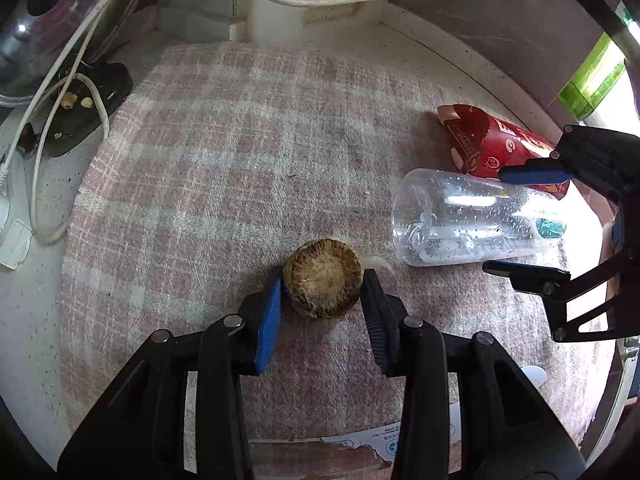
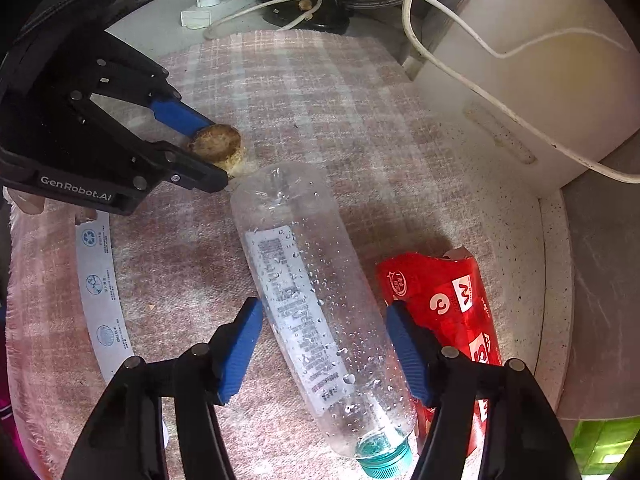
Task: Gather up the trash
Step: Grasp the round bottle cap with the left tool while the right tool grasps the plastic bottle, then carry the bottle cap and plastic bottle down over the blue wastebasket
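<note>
While the round, brown corn-cob stub (image 1: 322,279) is clamped between the two pads of the left tongs (image 1: 322,280), the right tongs (image 2: 324,348) are held apart on either side of an empty clear plastic bottle (image 2: 316,304), which is not seen to be touched by either pad. The stub is held at or just above the pink checked cloth (image 1: 224,168) that covers the speckled table (image 1: 432,64); whether it has been lifted clear cannot be told.

The bottle is laid on its side on the cloth, beaded with droplets inside. Its long axis is run nearly along the right tongs' line of sight: the teal cap (image 2: 386,458) is pointed back toward that camera, and the rounded base is directed away, toward the stub and the left tongs, which it nearly meets. The blue pads are thus set across the bottle's width, near its capped half, so a closing of the right tongs would probably be enough to grip it. The right hand is judged the nearer and better placed.

A red snack wrapper (image 2: 448,304) is lain just beside the bottle on its far right, partly under the right-hand pad, and could be pinched together with the bottle. A curved white paper strip (image 2: 100,280) is seen at the cloth's left.
</note>
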